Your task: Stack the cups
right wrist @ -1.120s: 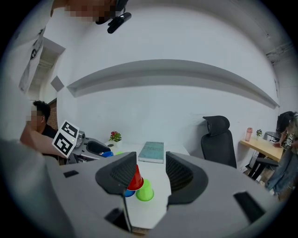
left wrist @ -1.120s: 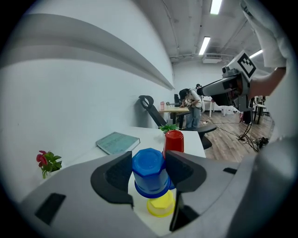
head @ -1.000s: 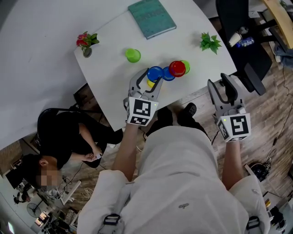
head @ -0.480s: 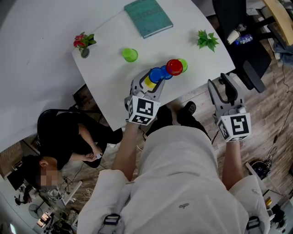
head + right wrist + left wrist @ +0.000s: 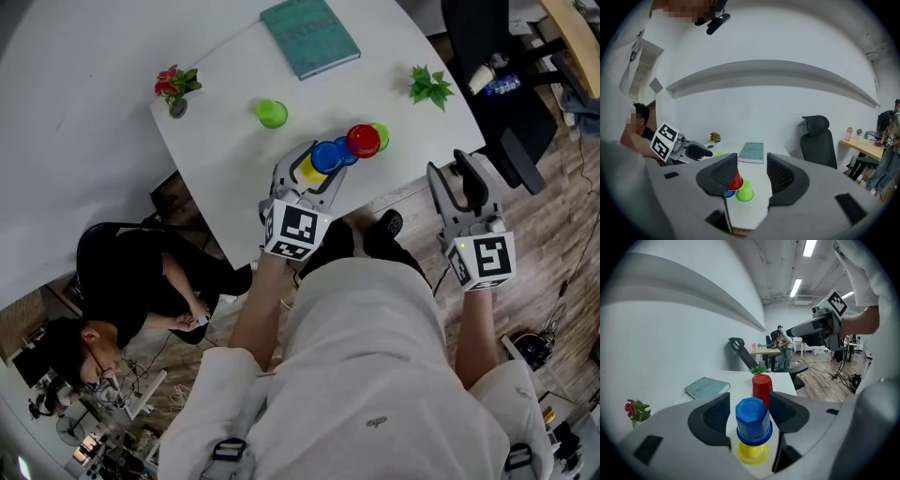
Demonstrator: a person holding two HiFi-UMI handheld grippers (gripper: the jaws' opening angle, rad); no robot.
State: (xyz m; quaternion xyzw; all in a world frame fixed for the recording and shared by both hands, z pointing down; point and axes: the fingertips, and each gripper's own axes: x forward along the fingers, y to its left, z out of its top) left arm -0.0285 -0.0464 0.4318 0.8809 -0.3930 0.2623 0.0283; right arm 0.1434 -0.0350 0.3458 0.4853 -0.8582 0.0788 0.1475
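Two jaws of left hand-held gripper (image 5: 311, 169) just opened wider, flanking blue cup (image 5: 752, 418).

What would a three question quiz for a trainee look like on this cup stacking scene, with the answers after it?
1. True or false: the right gripper holds a cup.
2. Which cup sits on the yellow cup between the left gripper's jaws? A red, B blue, C green.
3. What flat thing lies on the far side of the table?
Key: 1 false, its jaws stand apart with nothing in them. 2 B, the blue cup; the jaws have just been opening and no pad presses on it. 3 the teal book.
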